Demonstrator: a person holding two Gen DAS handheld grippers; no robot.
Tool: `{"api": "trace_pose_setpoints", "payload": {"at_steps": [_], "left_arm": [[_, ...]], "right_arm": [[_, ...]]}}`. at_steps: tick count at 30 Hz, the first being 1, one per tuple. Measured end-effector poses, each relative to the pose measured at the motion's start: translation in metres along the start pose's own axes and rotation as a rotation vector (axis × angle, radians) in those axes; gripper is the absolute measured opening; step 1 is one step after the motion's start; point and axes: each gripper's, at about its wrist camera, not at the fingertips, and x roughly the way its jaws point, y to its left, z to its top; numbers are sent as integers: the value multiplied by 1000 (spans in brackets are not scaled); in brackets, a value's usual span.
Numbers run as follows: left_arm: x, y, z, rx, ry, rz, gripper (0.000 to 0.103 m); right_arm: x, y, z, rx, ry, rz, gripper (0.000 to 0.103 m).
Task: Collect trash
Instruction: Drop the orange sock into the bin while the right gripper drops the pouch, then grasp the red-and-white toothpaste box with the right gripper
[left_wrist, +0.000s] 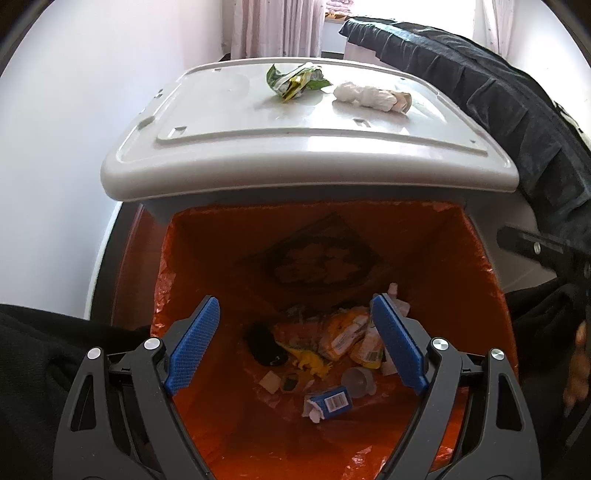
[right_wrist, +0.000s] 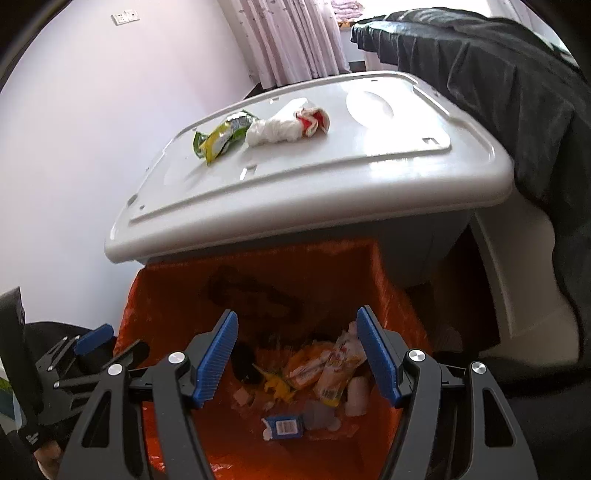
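An orange-lined trash bin (left_wrist: 472, 258) (right_wrist: 155, 295) stands below both grippers and holds several pieces of trash, among them a small blue carton (left_wrist: 332, 400) (right_wrist: 284, 424) and yellow wrappers. My left gripper (left_wrist: 293, 306) is open and empty above the bin; it also shows in the right wrist view (right_wrist: 99, 338). My right gripper (right_wrist: 295, 317) is open and empty above the bin. On the white lid (left_wrist: 258, 122) (right_wrist: 332, 170) behind the bin lie a green-yellow wrapper (left_wrist: 295, 81) (right_wrist: 221, 134) and a crumpled white wad (left_wrist: 365, 96) (right_wrist: 280, 129).
A dark cloth (left_wrist: 498, 96) (right_wrist: 498, 74) drapes over furniture at the right, touching the lid's edge. A pale wall is at the left and pink curtains (right_wrist: 291, 40) hang at the back. A wall socket (right_wrist: 125, 16) is at the upper left.
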Motion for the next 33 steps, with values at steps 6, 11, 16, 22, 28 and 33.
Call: {"api": "trace_pose_setpoints", "payload": {"at_steps": [6, 11, 16, 22, 28, 33], "left_arm": [[-5, -4, 34, -24, -24, -59, 83], [-2, -10, 64, -46, -81, -77, 84], [12, -7, 69, -50, -83, -61, 84], [16, 2, 70, -65, -95, -51, 84], [13, 0, 71, -44, -118, -51, 85], [14, -4, 70, -18, -119, -44, 85]], "right_arm": [[0, -1, 76, -56, -49, 25, 66], [26, 9, 161, -126, -73, 8, 65], [94, 14, 228, -151, 48, 2, 52], [167, 10, 263, -164, 216, -35, 48], [207, 20, 257, -284, 339, -139, 44], [205, 31, 249, -333, 284, -214, 24]]}}
